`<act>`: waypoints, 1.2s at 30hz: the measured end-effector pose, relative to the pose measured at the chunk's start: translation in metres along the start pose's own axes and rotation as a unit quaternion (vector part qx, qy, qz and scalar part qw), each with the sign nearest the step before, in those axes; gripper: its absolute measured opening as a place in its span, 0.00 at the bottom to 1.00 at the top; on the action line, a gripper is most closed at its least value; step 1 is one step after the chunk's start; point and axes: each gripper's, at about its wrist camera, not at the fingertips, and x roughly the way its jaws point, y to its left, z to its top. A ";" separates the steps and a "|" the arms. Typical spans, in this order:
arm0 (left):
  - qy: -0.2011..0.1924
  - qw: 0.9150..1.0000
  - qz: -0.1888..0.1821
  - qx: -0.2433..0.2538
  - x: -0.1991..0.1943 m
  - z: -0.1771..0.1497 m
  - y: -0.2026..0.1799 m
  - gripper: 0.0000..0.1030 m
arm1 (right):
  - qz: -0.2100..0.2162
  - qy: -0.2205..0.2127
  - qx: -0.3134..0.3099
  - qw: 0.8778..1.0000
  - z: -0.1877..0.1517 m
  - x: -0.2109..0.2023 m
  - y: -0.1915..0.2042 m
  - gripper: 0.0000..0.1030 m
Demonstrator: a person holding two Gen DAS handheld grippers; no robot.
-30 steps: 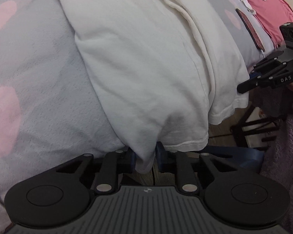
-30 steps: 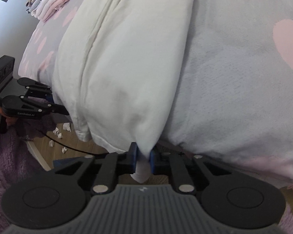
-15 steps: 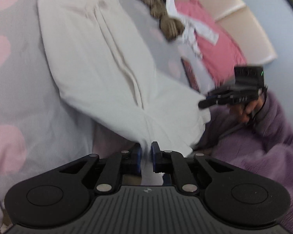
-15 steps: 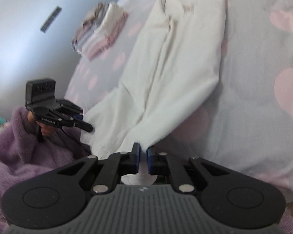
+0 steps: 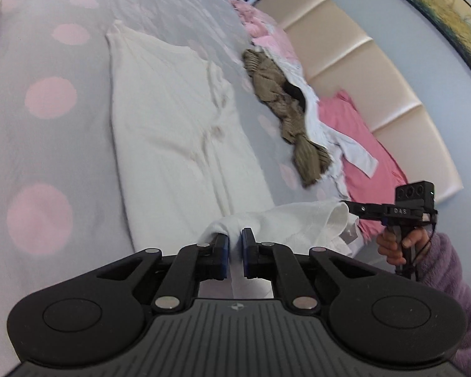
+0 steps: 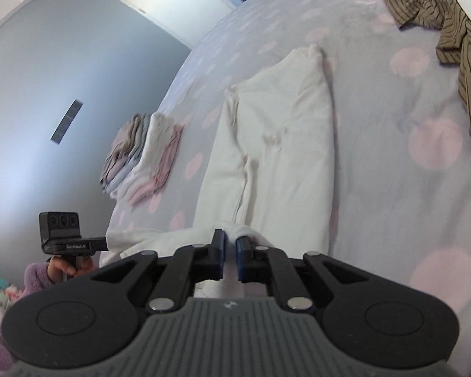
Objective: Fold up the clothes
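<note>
Bed (image 5: 40, 144), grey cover with pink dots, carries everything. White garment (image 5: 172, 132) lies lengthwise along it, already narrowed into a long strip; the near hem is lifted off the bed and hangs between the two tools.

Left hand-held gripper (image 5: 234, 245): pinching one hem corner, pads nearly together with thin cloth between them. Its jaws have just been closing on that cloth. Right hand-held gripper (image 6: 230, 245): same story on the other corner, pressed onto a small bunch of fabric.

Risks, biggest first:
- Fold lands skewed. If the two corners don't travel at the same height and rate toward the far end, the strip twists and the edges won't line up.
- Far half drags. Only the near hem is up; pull too flat along the bed and the whole garment slides on the cover instead of folding over.
- Middle sags. Hem between the tools looks slack and crumpled (image 5: 307, 220); without a bit of tension it likely folds in with a wrinkle.
- Bite is shallow on both sides, thin cloth only. A quick swing could pull a corner out.
- Neighbours: brown striped garment (image 6: 455, 31) and pink garment (image 5: 361, 132) on one side, folded stack (image 6: 141, 154) on the other. All apart from the strip for now; a wide swing could snag them.
</note>
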 end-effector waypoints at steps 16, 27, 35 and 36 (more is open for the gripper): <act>0.022 0.995 0.062 -0.073 0.080 0.054 0.071 0.06 | -0.066 0.004 0.080 0.995 0.051 0.086 -0.069 0.08; -0.014 0.993 0.075 -0.086 0.060 0.051 0.045 0.42 | -0.090 -0.021 0.074 0.993 0.049 0.076 -0.047 0.52; -0.112 0.972 0.191 0.076 0.032 0.019 -0.038 0.45 | -0.164 -0.101 -0.046 0.980 0.020 0.044 0.017 0.52; -0.120 0.967 0.203 0.102 0.031 0.011 -0.050 0.45 | -0.174 -0.108 -0.068 0.976 0.012 0.042 0.026 0.50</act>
